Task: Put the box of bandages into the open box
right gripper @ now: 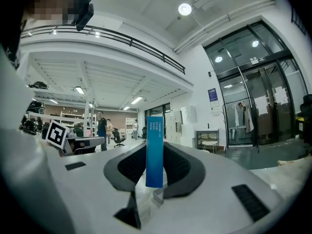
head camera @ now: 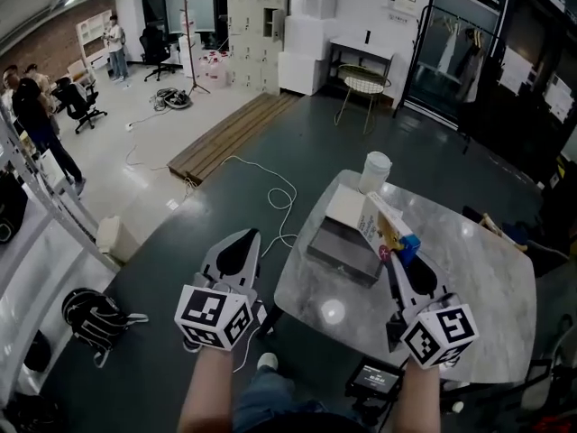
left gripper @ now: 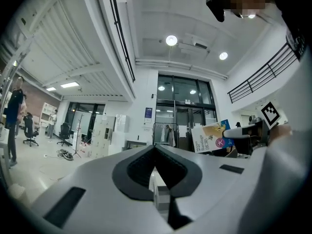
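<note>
R tongs point(head camera: 395, 258) point(right gripper: 155, 156): clamped on box of bandages point(head camera: 382, 227) point(right gripper: 154, 140); pads press its two broad faces, narrow blue edge stands upright betw. the jaws in R gripper view
L tongs point(head camera: 245, 238) point(left gripper: 156, 147): jaws together, nothing betw. them; held off the left edge of the table point(head camera: 487, 287), over dark floor, well apart from both boxes
Pos. of box of bandages: up off the table, tilted, gripped at its near lower end; white printed face turned toward open box point(head camera: 341, 246), blue end nearest the tongs; hangs at the open box's right rim, contact w/ rim can't be told
Same box from L gripper view: box of bandages point(left gripper: 209, 136) seen off to the right, printed face showing, w/ R tongs point(left gripper: 240, 131) on its blue end
Pos. of open box: dark grey, sits on table near the left edge; white lid point(head camera: 343, 207) lies at its far side
Table top: pale marble look, rounded corners
White cylinder point(head camera: 375, 171): upright at table's far edge, beyond the white lid, apart from bandage pkg
Floor: white cable point(head camera: 275, 192) loops left of table; black bag point(head camera: 95, 318) lies further left, near L tongs' side
</note>
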A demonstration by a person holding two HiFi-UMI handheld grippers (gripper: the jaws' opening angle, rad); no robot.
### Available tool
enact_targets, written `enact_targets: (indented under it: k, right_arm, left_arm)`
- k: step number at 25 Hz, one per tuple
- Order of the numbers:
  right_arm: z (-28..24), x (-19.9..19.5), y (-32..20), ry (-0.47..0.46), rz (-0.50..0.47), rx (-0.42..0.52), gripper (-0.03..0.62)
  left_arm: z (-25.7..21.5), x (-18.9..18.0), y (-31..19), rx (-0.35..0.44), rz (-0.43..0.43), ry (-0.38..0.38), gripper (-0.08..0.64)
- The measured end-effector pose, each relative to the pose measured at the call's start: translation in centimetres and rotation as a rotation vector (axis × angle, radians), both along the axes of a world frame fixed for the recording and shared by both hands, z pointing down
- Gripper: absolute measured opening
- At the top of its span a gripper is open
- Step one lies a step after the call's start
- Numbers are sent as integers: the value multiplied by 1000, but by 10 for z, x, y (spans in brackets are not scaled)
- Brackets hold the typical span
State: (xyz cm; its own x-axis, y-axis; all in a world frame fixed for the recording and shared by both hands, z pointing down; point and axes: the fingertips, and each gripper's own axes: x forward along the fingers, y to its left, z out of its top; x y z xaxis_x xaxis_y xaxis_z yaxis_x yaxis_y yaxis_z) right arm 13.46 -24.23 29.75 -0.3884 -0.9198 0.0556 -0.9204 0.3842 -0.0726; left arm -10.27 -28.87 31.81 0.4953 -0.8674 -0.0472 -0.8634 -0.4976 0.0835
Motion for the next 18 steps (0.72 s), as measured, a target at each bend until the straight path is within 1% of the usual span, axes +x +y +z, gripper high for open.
enact_targets:
  k: [6, 10, 13, 18]
  right_arm:
    - [10, -14, -42, 7, 58, -27, 101]
    - [20, -13, -63, -2, 105, -54, 101]
    - [20, -16, -76, 0, 112, -61, 101]
    - [21, -12, -101, -8, 108, -91, 101]
  left_arm:
    - [12, -18, -55, -24, 43, 0, 12]
    - [22, -25, -81, -34, 64, -10, 12]
    - [21, -41, -99, -44, 40, 0, 12]
    - [22, -66, -123, -69, -38, 24, 12]
